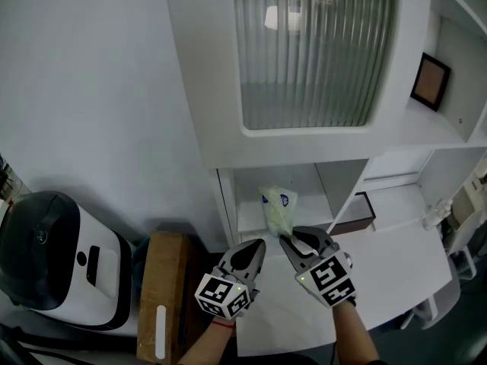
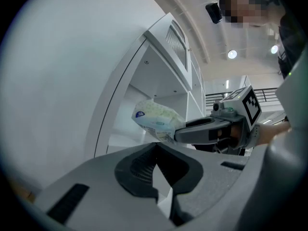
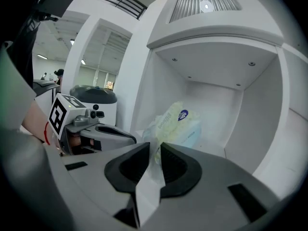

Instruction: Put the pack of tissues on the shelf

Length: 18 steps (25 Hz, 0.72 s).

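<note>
Head view shows the white shelf (image 1: pixel 249 220) below a cabinet door (image 1: pixel 312 52) of ribbed glass. The pack of tissues (image 1: pixel 278 206) stands tilted inside the open compartment of this shelf. The right tongs (image 1: pixel 287 241) reach to the front edge of the shelf and pinch the loose wrapper end of the pack between their two jaws. Whether the pack rests on the shelf board I cannot tell. The left tongs (image 1: pixel 259 245) are pressed together with nothing between them, just in front of the shelf.
</note>
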Available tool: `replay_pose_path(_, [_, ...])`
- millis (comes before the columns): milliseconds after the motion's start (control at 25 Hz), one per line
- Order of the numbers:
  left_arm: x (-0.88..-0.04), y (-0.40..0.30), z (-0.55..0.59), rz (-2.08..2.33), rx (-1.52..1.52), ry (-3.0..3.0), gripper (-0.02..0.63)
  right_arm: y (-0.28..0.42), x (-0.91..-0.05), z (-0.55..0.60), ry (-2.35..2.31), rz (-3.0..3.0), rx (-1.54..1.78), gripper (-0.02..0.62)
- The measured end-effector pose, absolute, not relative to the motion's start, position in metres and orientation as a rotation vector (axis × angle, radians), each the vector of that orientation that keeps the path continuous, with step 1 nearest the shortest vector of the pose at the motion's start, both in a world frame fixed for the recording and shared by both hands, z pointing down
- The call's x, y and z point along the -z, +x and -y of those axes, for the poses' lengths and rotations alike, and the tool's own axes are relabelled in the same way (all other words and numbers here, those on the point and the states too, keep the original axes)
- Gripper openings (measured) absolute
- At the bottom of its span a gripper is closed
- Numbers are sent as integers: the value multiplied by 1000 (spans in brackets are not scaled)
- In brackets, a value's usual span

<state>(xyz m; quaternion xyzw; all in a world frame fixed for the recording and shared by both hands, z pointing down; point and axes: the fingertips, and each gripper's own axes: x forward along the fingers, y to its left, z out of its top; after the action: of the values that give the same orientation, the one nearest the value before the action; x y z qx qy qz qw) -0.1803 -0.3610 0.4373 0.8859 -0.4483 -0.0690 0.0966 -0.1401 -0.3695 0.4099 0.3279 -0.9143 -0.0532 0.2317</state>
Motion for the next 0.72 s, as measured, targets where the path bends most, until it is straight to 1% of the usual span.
replay_pose_path(440, [-439,-185,363,1275,204,2644,6,-151,-417,396,869,2433,121,75])
replay_pose_path(720, [-444,-190,363,1273,203,2634,6,-157,-419,410,904,2401,177,114])
